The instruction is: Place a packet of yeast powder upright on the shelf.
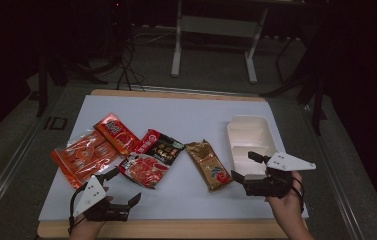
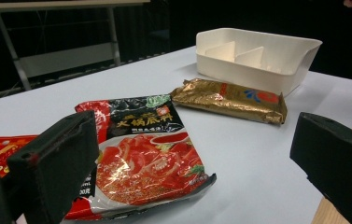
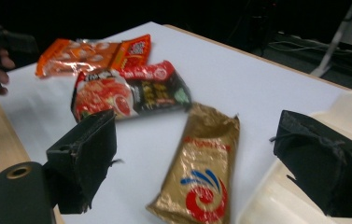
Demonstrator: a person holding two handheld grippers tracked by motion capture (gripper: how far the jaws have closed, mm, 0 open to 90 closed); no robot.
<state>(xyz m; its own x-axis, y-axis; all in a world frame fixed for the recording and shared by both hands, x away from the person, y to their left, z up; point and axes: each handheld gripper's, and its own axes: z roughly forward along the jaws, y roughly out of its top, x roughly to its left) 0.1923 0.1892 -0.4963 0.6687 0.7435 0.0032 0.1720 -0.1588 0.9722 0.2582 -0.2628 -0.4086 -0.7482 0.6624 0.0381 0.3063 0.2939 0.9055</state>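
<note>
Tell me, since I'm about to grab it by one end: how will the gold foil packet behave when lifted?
The gold packet looks crinkled and glossy, so it is probably slippery between the jaws. It lies flat and thin on the table, so it likely weighs little. Held by one end, it may droop or swing rather than stay stiff.

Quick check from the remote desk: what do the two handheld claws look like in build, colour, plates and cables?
Both claws are black, each with two blocky jaws faced in dark, rough, slightly frayed padding. The left claw and right claw each carry a pale grey three-cornered plate with small dark dots on top. A black cable loops from the left one. A brass-coloured ring sits on the right claw's body in its own view. No sleeves are visible.
</note>
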